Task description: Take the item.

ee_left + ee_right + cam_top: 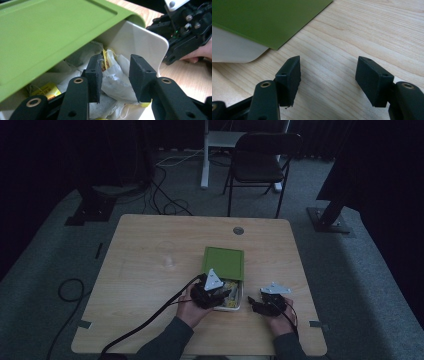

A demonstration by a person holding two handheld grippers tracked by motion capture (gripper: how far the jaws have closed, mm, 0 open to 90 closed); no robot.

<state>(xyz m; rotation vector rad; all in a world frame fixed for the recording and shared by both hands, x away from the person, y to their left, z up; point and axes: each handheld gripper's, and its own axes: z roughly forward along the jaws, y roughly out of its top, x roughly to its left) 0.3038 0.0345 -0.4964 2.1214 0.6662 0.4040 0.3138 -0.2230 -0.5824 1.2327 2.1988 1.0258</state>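
Note:
A white box (240, 296) with a green lid (223, 262) slid partly back lies near the table's front middle. Inside are several white tea bags (113, 77) with yellow tags (47, 89). My left gripper (223, 296) reaches into the box's open end. In the left gripper view, my left gripper (115, 75) stands open with a crumpled tea bag between its jaws. My right gripper (262, 305) rests just right of the box. The right gripper view has that gripper (328, 77) open over bare wood, near the lid's corner (262, 22); it is also seen from the left gripper, as the right gripper (185, 30).
The wooden table (150, 270) has a round cable grommet (238, 230) at its back edge. A black folding chair (262, 162) and a white desk leg (205, 155) stand beyond it. Cables (165, 195) trail over the grey floor.

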